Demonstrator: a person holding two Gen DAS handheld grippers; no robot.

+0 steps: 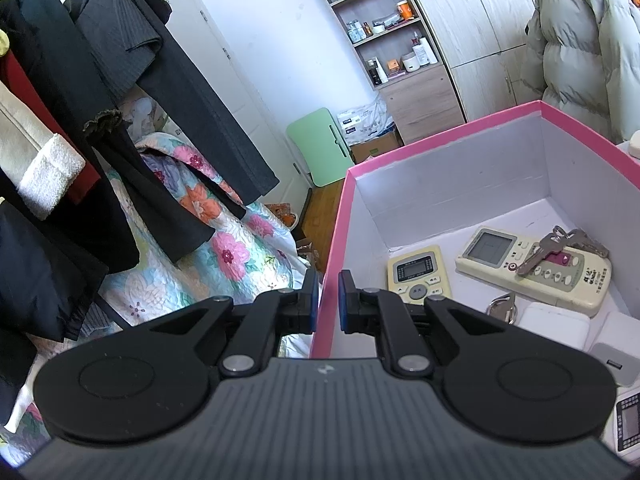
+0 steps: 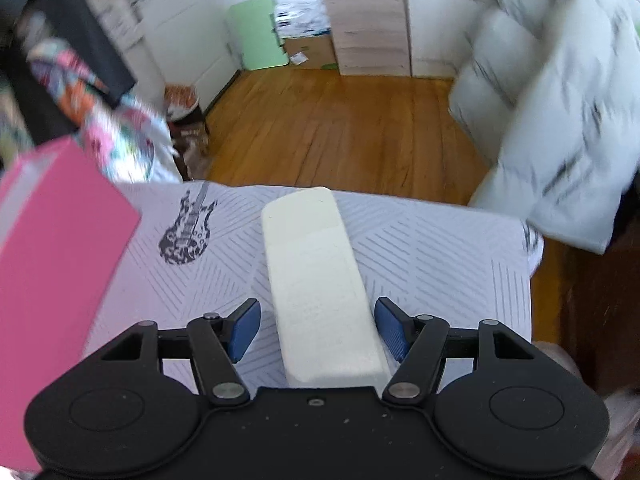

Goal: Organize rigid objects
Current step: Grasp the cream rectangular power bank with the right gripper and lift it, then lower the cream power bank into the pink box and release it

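My left gripper is shut on the near left wall of a pink box with a white inside. In the box lie a large cream remote with keys on it, a smaller remote and white chargers. In the right wrist view a long cream remote lies back side up on the patterned white tabletop. My right gripper straddles its near end, jaws wide, both blue pads clear of its sides. The pink box stands to the left.
Dark clothes hang at the left over a floral quilt. A pale puffy coat hangs at the right of the table. Beyond the table's far edge are a wooden floor, a green folded table and shelves.
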